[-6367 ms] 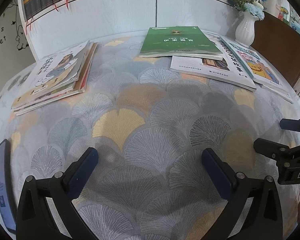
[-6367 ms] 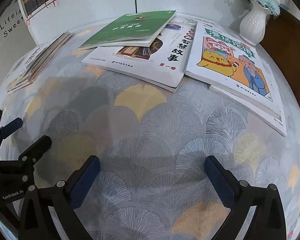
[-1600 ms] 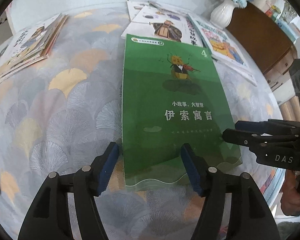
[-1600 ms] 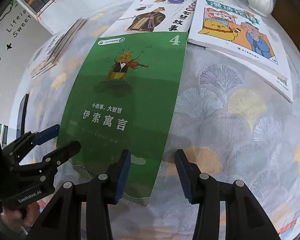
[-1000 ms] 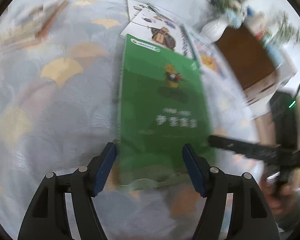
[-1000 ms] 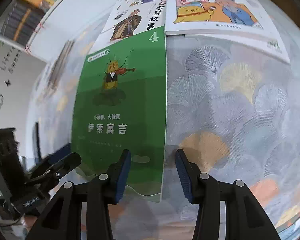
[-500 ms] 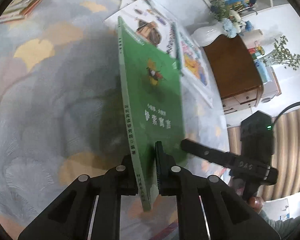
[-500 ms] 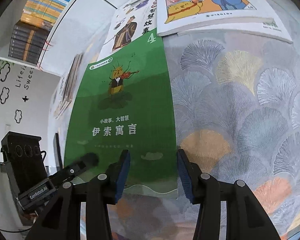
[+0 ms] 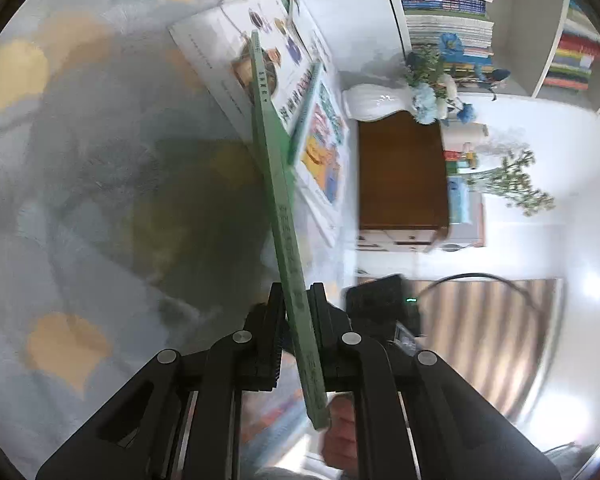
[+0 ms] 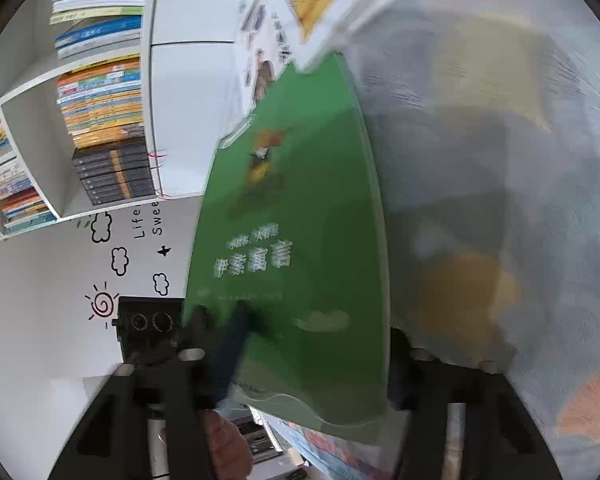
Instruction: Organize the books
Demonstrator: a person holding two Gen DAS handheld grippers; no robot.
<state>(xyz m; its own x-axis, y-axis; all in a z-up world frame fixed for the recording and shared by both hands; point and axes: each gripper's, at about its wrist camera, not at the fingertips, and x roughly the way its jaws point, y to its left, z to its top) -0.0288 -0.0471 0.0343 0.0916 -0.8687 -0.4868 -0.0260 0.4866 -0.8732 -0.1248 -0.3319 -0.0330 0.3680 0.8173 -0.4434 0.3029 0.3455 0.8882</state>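
Note:
A thin green book (image 9: 278, 184) stands tilted up on its long edge above the tablecloth, seen edge-on in the left wrist view. My left gripper (image 9: 296, 300) is shut on its near end, one pad on each cover. In the right wrist view the green book (image 10: 296, 216) shows its blurred front cover. My right gripper (image 10: 314, 344) has its jaws closing, with the book's near corner across the gap. No pad visibly presses the book, and the right finger is partly hidden by it. The left gripper (image 10: 204, 320) shows at the book's left edge.
A white storybook (image 9: 260, 52) and a colourful picture book (image 9: 324, 148) lie flat on the patterned tablecloth (image 9: 80, 200) beyond the green one. A white vase (image 9: 376, 98) and a brown cabinet (image 9: 400, 176) stand past the table edge. Full bookshelves (image 10: 100, 92) line the wall.
A second ago the left gripper stood open around the flat green book. It shut on it, then rolled it up onto its edge. The right gripper's view has rolled and dropped alongside.

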